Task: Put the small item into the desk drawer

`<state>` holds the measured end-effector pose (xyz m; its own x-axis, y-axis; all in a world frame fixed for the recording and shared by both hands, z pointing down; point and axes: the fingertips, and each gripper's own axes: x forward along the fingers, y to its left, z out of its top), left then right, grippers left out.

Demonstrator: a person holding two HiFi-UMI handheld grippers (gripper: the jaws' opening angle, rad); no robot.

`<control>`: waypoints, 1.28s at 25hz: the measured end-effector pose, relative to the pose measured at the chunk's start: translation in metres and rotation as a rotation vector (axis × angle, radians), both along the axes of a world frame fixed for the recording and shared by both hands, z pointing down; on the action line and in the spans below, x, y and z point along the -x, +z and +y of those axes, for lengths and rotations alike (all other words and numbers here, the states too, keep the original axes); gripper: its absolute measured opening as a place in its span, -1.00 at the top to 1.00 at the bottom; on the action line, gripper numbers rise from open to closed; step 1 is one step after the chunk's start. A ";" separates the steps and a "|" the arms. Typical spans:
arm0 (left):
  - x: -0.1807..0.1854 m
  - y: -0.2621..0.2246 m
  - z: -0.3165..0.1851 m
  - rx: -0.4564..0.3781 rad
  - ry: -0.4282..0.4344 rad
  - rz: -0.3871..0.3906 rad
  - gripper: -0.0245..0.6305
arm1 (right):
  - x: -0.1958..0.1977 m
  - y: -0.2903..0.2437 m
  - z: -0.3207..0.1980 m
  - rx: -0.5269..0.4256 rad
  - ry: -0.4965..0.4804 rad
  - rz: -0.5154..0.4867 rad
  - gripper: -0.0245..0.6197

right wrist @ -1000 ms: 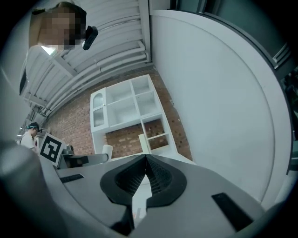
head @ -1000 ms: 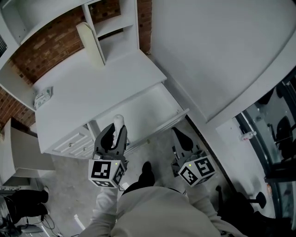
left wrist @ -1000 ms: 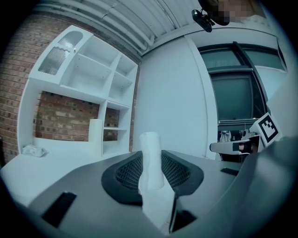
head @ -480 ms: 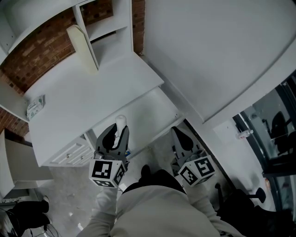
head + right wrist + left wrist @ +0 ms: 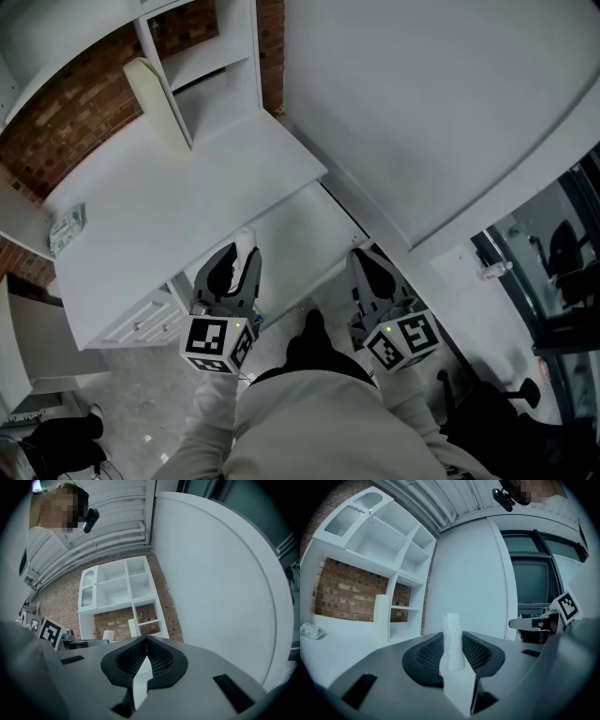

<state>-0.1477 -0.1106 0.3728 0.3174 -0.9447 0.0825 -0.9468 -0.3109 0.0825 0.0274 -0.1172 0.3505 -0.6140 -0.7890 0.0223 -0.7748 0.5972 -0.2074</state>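
The left tool [image 5: 234, 265] is gripping the small white item [image 5: 247, 240], a slim rounded cylinder, with its jaws partly apart and both pads pressing on the item's lower part. In the left gripper view the small white item [image 5: 452, 632] is standing roughly upright between the dark ribbed pads, its rounded top sticking out past the jaw tips. From the head view the item is showing over the near left part of the open drawer [image 5: 298, 225], which is pulled out from under the white surface [image 5: 178, 187]; how high it is hanging above the drawer cannot be told. The right tool [image 5: 364, 264] is hovering beside the drawer's right end, well apart from the left one, and in its own view its jaws are pressing together at the tips with nothing between them [image 5: 146, 641]. On the surface a cream block [image 5: 155, 105] is standing upright against the white shelf unit [image 5: 379, 550], and a small packet [image 5: 66, 227] is lying near the far left edge. A brick wall [image 5: 56, 141] is showing behind the shelves.
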 end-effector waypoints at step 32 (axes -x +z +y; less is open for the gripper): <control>-0.073 0.132 -0.108 0.302 0.201 -0.132 0.51 | -0.032 0.026 -0.087 0.080 0.048 -0.021 0.84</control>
<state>-0.0749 -0.2183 0.5049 0.4619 -0.7917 0.3997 -0.8781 -0.4717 0.0806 0.0597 -0.2042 0.3762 -0.5763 -0.8139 0.0736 -0.7972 0.5400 -0.2699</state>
